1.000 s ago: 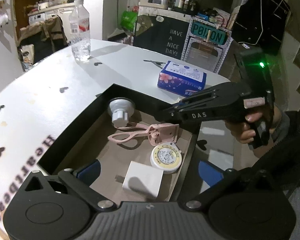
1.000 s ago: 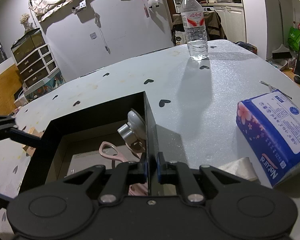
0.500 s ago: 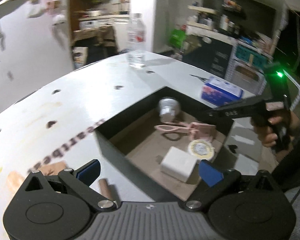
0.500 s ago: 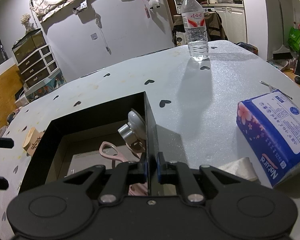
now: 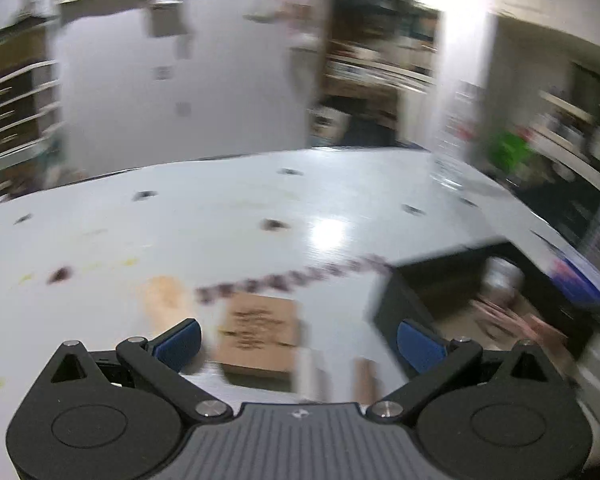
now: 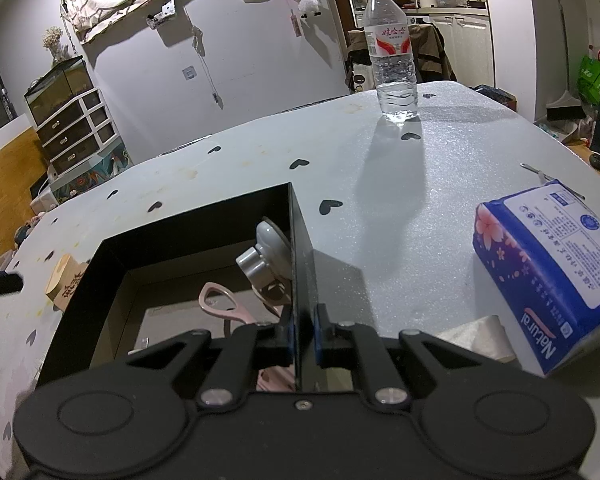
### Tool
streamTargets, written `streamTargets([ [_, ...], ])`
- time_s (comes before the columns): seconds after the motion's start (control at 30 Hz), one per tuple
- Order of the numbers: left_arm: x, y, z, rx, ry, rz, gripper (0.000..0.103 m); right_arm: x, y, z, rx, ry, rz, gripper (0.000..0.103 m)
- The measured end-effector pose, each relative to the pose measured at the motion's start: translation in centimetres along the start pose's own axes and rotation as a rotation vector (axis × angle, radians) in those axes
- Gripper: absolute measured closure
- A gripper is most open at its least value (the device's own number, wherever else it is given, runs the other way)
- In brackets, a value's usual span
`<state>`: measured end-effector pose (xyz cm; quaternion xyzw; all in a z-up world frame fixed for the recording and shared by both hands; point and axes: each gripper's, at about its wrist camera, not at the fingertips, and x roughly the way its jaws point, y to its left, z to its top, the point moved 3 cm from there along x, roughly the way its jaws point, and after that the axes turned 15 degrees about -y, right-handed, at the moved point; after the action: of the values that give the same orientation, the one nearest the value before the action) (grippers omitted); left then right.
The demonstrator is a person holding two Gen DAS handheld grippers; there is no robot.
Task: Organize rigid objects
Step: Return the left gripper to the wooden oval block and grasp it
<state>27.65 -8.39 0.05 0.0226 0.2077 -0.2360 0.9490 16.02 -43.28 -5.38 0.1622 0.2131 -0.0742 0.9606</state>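
Note:
A black open box [image 6: 204, 216] sits on the white table and holds a grey-white knob piece [image 6: 266, 254] and pink scissors-like curler [image 6: 220, 304]. My right gripper [image 6: 303, 338] is shut on the box's right wall, one pad on each side. In the blurred left wrist view my left gripper [image 5: 298, 344] is open above a flat wooden block [image 5: 260, 334] with dark writing, which lies on the table left of the box [image 5: 404, 304]. The same wooden block [image 6: 66, 282] shows left of the box in the right wrist view, next to a fingertip of the left gripper [image 6: 0, 284].
A water bottle [image 6: 392, 64] stands at the table's far side. A blue tissue pack [image 6: 548, 264] lies at the right, with a folded white tissue [image 6: 476, 338] beside it. A thin metal tool [image 6: 540, 174] lies near the right edge. Black hearts dot the table [image 6: 380, 168].
My left gripper has swung left, off the box's inside and over the wooden block on the table. The right gripper has stayed clamped on the box wall.

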Motion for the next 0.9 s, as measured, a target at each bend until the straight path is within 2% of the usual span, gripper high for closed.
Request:
streamTargets([
  [0.17, 1.4, 3.0, -0.2, -0.060, -0.026, 0.167, 0.000, 0.0, 0.0, 0.0, 0.000, 0.000, 0.000, 0.093],
  [0.3, 3.0, 4.3, -0.5, -0.048, -0.027, 0.285, 0.000, 0.0, 0.0, 0.0, 0.001, 0.000, 0.000, 0.093],
  [0.5, 5.4, 5.4, -1.0, -0.049, -0.019, 0.364, 0.002, 0.0, 0.0, 0.0, 0.000, 0.000, 0.000, 0.093],
  [0.6, 6.6, 5.7, -1.3, -0.033, -0.003, 0.399, 0.009, 0.0, 0.0, 0.0, -0.001, 0.000, 0.000, 0.093],
  [0.67, 7.4, 5.9, -1.4, -0.036, 0.012, 0.408, 0.020, 0.0, 0.0, 0.0, 0.000, 0.000, 0.000, 0.093],
  [0.9, 9.3, 6.0, -1.9, -0.051, 0.061, 0.407, 0.044, 0.0, 0.0, 0.0, -0.001, 0.000, -0.001, 0.093],
])
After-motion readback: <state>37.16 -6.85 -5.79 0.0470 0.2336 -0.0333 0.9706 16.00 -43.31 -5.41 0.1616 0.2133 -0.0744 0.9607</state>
